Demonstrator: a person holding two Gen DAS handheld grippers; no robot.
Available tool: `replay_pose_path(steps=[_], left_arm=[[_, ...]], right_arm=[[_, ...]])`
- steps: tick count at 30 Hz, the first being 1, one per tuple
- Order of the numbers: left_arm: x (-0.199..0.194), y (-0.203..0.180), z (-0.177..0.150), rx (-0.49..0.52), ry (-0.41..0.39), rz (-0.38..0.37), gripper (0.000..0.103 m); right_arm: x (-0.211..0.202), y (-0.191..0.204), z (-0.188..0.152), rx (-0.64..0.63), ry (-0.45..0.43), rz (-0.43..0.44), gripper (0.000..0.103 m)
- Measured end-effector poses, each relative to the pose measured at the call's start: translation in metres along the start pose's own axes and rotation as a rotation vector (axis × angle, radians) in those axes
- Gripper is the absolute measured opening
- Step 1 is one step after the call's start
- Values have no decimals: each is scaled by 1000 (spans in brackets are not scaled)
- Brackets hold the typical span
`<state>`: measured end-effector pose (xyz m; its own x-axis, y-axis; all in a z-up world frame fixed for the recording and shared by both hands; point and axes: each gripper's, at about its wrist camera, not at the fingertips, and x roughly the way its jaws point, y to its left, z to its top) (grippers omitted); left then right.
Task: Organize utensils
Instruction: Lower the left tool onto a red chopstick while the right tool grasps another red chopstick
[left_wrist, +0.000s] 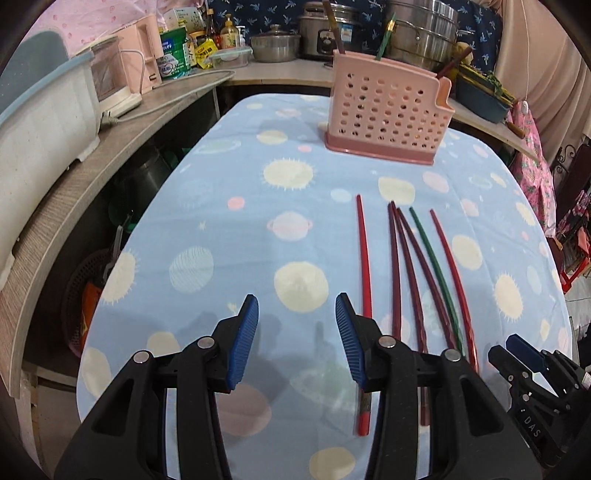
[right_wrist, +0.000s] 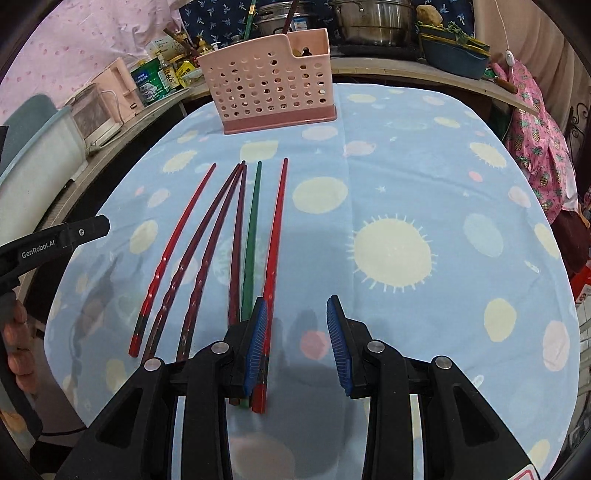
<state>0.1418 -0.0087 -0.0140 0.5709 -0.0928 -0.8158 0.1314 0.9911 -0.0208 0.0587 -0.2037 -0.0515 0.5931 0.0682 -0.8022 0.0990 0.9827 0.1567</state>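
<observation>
Planet-print tablecloth (right_wrist: 424, 155), six chopsticks (right_wrist: 251, 236), pink holder (right_wrist: 269, 85)

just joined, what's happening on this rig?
A person holds two sets of tongs over a table covered in a blue planet-print cloth. Six chopsticks lie loose on it: two bright red, three dark maroon and one green plastic chopstick. The pink perforated plastic utensil holder at the far end already has a few sticks standing in it. Left tongs and right tongs are both open and empty; nothing is gripped at this moment.
</observation>
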Motion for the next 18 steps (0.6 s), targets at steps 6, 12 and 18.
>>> replay_pose_path(steps=[6,12,18], left_arm=[[5,1,-16,7,30,-6,42],[7,0,-24,15,49,-11,42],[8,-2,-28,22,60,-15,42]], right_arm=[[5,5,-10,-20,25,-4,33],[8,9,-17,-34,45,3,33],[9,9,-21,-41,49,0,26]])
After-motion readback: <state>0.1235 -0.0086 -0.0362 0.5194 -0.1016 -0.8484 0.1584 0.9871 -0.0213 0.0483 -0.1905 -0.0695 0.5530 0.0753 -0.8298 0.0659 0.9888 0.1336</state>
